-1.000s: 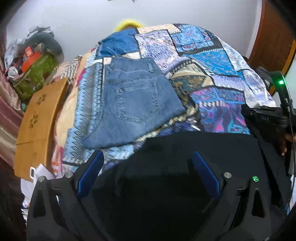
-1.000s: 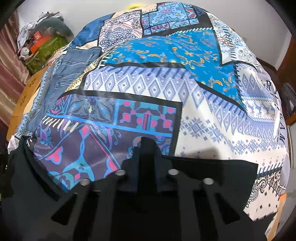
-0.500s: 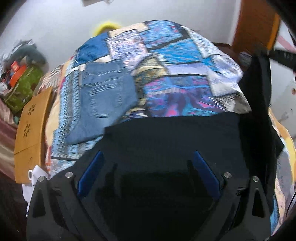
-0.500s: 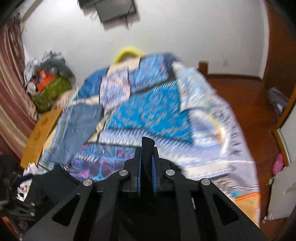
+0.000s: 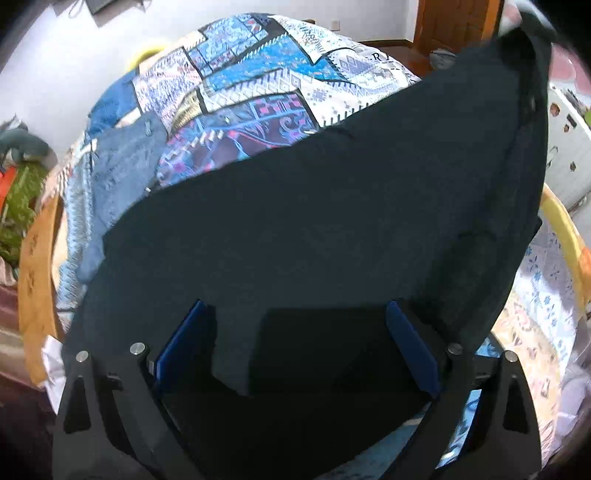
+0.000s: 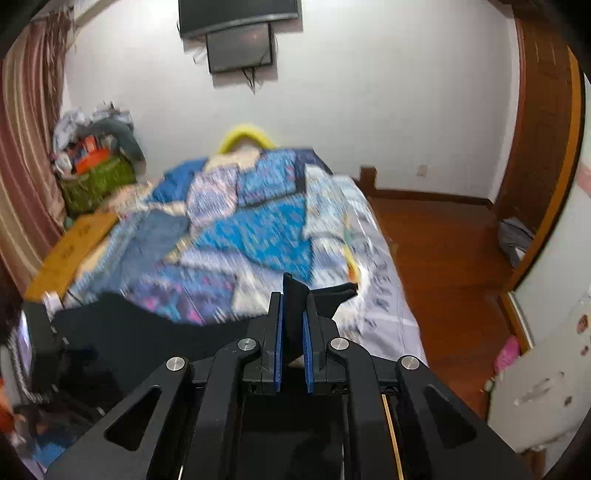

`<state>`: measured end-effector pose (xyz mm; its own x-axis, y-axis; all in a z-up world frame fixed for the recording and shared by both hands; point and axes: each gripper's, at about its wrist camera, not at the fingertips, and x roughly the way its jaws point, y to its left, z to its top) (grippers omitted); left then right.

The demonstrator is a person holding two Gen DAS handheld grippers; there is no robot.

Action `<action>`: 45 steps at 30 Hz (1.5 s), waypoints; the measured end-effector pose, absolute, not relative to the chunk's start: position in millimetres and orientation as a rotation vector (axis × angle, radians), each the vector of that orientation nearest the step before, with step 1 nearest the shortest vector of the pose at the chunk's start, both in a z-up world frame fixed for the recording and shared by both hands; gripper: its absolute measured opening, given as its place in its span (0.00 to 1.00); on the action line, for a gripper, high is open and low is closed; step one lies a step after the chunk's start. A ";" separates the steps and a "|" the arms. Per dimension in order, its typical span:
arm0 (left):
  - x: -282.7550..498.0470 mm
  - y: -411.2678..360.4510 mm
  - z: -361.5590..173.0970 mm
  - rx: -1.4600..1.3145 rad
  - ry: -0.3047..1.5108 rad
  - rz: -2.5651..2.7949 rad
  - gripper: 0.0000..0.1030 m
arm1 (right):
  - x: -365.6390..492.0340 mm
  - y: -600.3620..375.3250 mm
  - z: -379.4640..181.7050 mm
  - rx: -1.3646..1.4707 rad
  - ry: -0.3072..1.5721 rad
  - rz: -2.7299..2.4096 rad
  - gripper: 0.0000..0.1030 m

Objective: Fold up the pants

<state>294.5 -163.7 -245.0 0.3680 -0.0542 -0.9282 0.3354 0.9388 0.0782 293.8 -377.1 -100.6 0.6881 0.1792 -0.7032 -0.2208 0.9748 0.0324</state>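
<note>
Black pants lie spread over the near end of the patchwork bed quilt. Their right edge is pulled up high toward the upper right of the left wrist view. My right gripper is shut on a fold of the black pants, which stands up between its blue pads and trails down to the left. My left gripper hangs open just above the pants, jaws wide. A loose flap of fabric lies between them without touching the pads. Folded blue jeans rest on the quilt's left side.
A wooden board runs along the bed's left side, with a pile of bags behind it. Wooden floor and a door lie to the right. A white cabinet stands near right. A screen hangs on the far wall.
My right gripper has risen with the pants' edge in its pads and now looks toward the far wall. The left gripper slid right over the pants, and black fabric fills more of its view.
</note>
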 end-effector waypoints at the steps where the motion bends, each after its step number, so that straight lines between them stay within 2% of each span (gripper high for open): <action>1: 295.4 -163.2 -246.4 0.247 1.181 -0.254 0.96 | 291.4 -380.7 -107.2 -0.060 0.794 0.207 0.08; 12: 293.9 -163.9 -246.2 0.218 1.185 -0.262 0.98 | 262.5 -419.4 -213.0 0.030 1.027 0.110 0.09; 16: 292.8 -159.5 -244.2 0.195 1.186 -0.280 0.98 | 248.7 -419.0 -236.8 0.033 1.110 0.097 0.14; 17: 292.2 -158.0 -243.2 0.188 1.185 -0.284 0.98 | 242.9 -416.9 -239.5 0.013 1.121 0.091 0.18; 18: 292.1 -156.6 -242.4 0.182 1.184 -0.286 0.98 | 240.2 -412.8 -239.3 -0.020 1.122 0.077 0.21; 20: 291.2 -151.4 -239.2 0.170 1.177 -0.285 0.98 | 234.2 -408.9 -235.2 -0.075 1.108 0.038 0.38; 22: 290.6 -142.2 -232.8 0.147 1.160 -0.274 0.98 | 229.5 -404.9 -225.7 -0.093 1.082 0.027 0.45; 27: 290.5 -105.5 -209.1 0.070 1.101 -0.230 0.98 | 224.8 -384.5 -191.0 -0.108 1.012 0.070 0.47; 32: 288.7 -50.5 -181.7 0.012 1.031 -0.153 0.98 | 221.3 -340.8 -147.0 -0.133 0.889 0.154 0.54; 35: 284.5 -12.4 -168.7 -0.016 0.991 -0.101 0.98 | 223.0 -307.1 -128.6 -0.146 0.834 0.217 0.54; 41: 269.1 70.9 -160.9 -0.074 0.942 0.023 0.98 | 235.4 -237.7 -118.3 -0.073 0.785 0.363 0.54; 45: 264.1 126.4 -170.7 -0.125 0.962 0.104 0.98 | 248.4 -182.6 -130.7 -0.063 0.804 0.465 0.55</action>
<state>264.1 126.4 -170.7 0.5681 0.0330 -0.8223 -0.1436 0.9878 -0.0596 248.4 -182.6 -130.7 0.5986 0.3775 -0.7065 -0.4245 0.8975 0.1198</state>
